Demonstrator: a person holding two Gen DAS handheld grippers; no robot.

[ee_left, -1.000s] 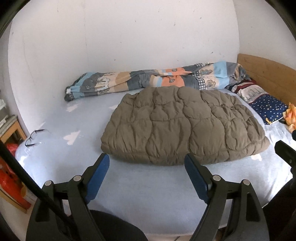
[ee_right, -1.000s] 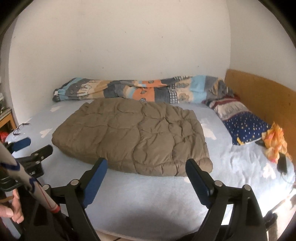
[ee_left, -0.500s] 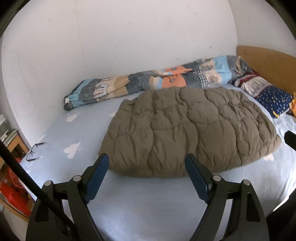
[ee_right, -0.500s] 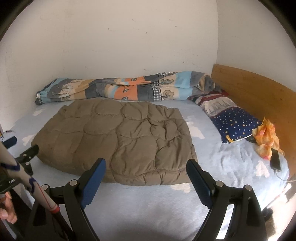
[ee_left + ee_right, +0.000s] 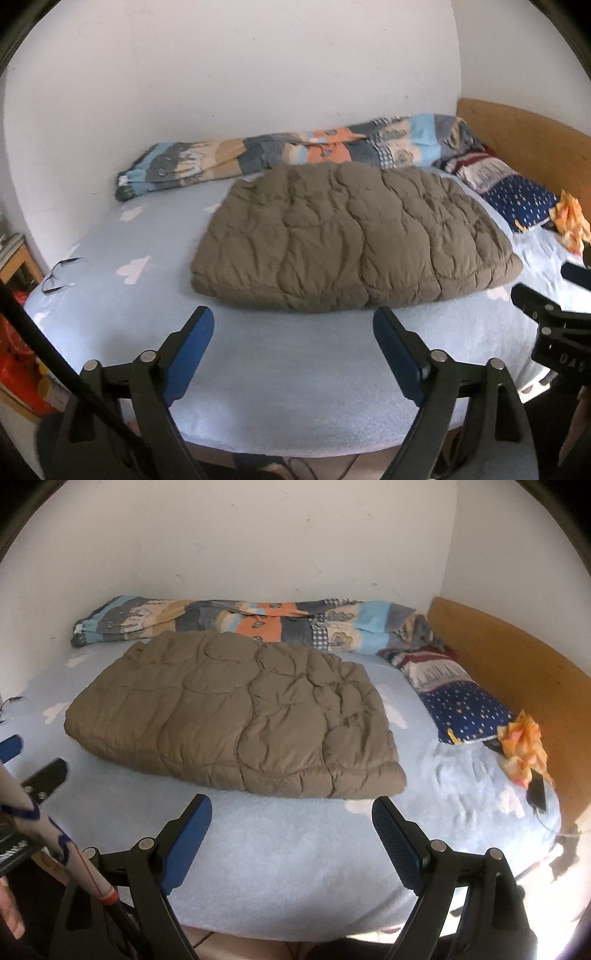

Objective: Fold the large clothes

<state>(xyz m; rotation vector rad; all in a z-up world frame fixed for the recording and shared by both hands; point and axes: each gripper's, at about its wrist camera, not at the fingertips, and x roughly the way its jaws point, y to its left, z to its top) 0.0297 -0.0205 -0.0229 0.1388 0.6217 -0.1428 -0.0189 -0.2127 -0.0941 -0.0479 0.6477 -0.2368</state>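
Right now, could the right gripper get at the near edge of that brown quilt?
Probably yes: the right gripper is open and empty, and only bare blue sheet lies between it and the brown quilt.

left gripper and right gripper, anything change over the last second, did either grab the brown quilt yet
Nothing was grabbed. The left gripper has just been opening a little wider, with nothing between its jaws. The right gripper stayed open and empty. The folded brown quilt lies as before on the bed, untouched.
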